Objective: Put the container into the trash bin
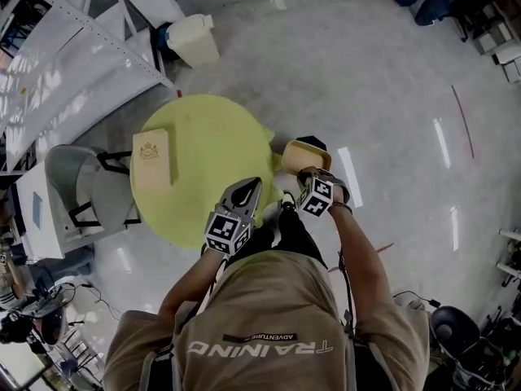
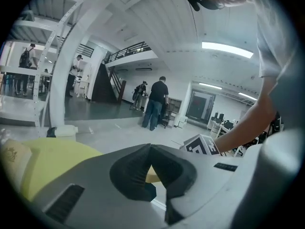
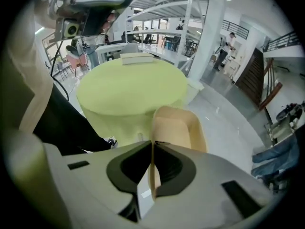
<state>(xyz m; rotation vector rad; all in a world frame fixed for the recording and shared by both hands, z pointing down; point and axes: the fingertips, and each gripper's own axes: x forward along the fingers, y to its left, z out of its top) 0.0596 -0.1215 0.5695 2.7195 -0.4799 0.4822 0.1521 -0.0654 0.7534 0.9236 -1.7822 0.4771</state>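
one wall of the beige, open rectangular container (image 3: 175, 128) is pinched by the right gripper (image 3: 152, 146); the left gripper (image 2: 150, 148) has its jaws pressed together, empty.

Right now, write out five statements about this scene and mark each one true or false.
1. The right hand-held gripper is clamped on one wall of the beige container. True.
2. The beige container rests on the round yellow table. False: it is held in the air beside the table's edge.
3. The left hand-held gripper grips a box. False: its jaws are together with nothing between them.
4. A flat beige box lies on the table. True.
5. The cream trash bin stands on the table. False: it stands on the floor beyond the table's far side.
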